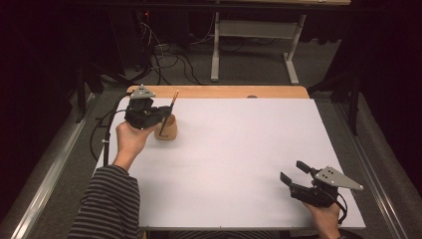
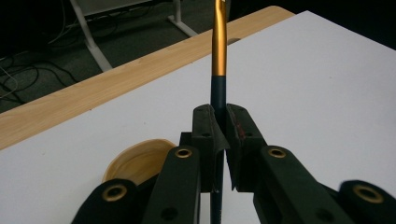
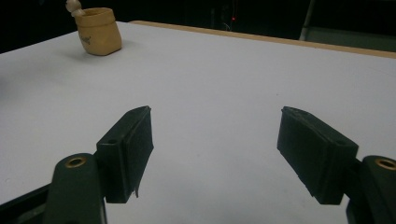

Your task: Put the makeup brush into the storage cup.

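Observation:
A pen [image 1: 169,113] with a dark lower shaft and a gold upper part [image 2: 218,46] stands nearly upright. My left gripper [image 1: 166,110] is shut on its dark part, the pads [image 2: 208,133] pressing from both sides. Its lower end reaches down at the tan cup [image 1: 167,129], which stands on the white table top [image 1: 239,149] at the far left. The cup's rim [image 2: 140,161] lies just below and left of the jaws. My right gripper [image 1: 292,171] rests low at the front right, open [image 3: 215,144] with nothing between its fingers. It faces the distant cup [image 3: 99,31].
A wooden strip [image 1: 224,91] runs along the table's far edge. Beyond it on the floor lie cables [image 1: 164,57] and the white legs of another desk [image 1: 215,55]. A striped sleeve [image 1: 107,204] comes in at the front left.

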A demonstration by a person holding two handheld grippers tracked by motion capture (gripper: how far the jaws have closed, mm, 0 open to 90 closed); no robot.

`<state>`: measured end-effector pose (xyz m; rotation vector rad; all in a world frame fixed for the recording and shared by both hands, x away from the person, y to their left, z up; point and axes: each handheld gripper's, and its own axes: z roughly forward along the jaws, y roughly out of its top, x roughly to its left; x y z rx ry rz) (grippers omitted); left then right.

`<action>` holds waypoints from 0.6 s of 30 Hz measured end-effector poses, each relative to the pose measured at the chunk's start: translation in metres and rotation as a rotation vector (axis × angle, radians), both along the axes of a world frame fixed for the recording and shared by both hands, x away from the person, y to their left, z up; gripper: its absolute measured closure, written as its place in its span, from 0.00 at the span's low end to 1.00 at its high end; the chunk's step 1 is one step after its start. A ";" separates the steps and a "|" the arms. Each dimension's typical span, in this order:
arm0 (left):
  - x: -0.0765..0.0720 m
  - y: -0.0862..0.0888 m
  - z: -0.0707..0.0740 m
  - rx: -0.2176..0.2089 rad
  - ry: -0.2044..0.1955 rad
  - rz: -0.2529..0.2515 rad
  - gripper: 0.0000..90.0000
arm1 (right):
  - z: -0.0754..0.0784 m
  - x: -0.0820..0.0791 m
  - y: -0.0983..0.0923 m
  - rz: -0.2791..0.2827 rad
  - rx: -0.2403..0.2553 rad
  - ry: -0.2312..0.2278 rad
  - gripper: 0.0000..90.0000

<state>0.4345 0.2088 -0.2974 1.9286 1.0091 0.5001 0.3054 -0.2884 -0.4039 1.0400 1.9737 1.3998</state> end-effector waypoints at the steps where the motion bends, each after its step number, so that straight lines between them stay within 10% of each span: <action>1: 0.001 0.000 0.000 0.002 -0.001 0.002 0.92 | 0.000 0.000 0.000 -0.002 0.001 0.003 0.32; 18: 0.013 0.000 -0.004 -0.031 -0.034 0.061 0.92 | 0.000 0.000 0.001 -0.002 0.002 0.004 0.32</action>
